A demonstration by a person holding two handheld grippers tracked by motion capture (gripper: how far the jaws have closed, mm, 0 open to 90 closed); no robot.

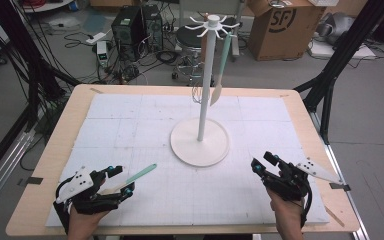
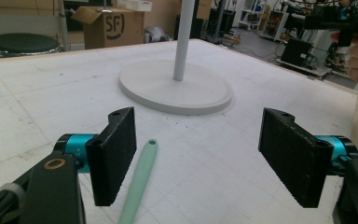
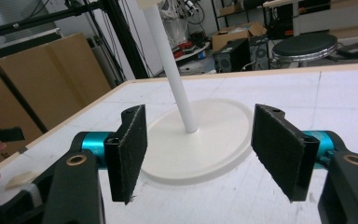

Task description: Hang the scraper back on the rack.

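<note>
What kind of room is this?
Probably a lab or workshop, not a home: computer towers and tangled cables sit on the floor, with a shipping box and black metal frames around the table.

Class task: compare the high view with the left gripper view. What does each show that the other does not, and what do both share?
High view alone: a mint spatula hanging from the hooks at the stand's top, and the left tongs seen from outside. Left gripper view alone: the hole in the end of the lying spatula's handle, close up. Both share the mint spatula on the mat, the stand's round base, the right tongs and the white mat.
</note>
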